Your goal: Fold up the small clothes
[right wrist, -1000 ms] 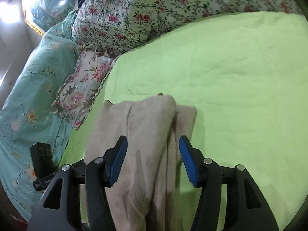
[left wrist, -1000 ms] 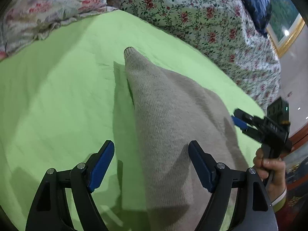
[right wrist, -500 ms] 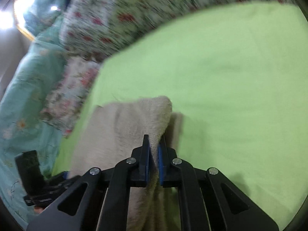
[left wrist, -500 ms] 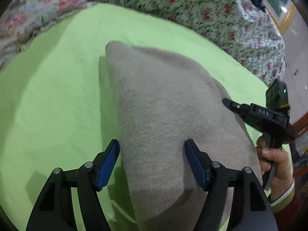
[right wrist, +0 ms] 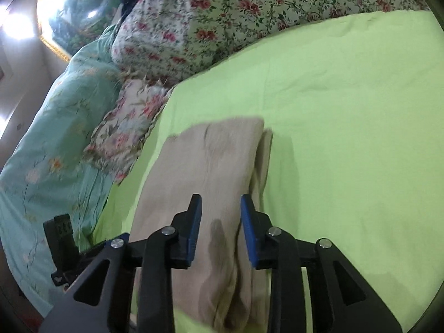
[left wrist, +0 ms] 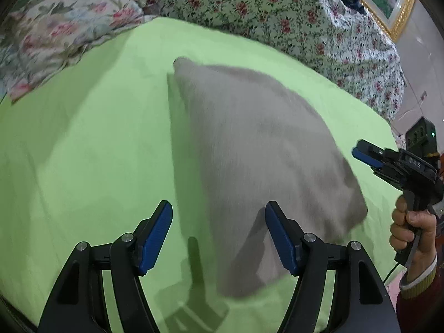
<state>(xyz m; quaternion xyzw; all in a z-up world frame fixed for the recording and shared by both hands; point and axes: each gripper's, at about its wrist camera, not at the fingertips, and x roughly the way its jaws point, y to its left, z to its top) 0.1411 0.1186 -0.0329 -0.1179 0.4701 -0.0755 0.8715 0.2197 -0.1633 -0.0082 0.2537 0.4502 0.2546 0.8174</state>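
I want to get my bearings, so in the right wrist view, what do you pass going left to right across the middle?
Teal floral quilt → small floral pillow → folded beige knit garment → bare green sheet.

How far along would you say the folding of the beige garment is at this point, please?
Done: the garment lies folded over itself on the green sheet, layered edges showing at its right side. In hand: nothing; the right claw has just been opening and is off the cloth, and the left claw is open above it. Left: perhaps another fold or tidying.
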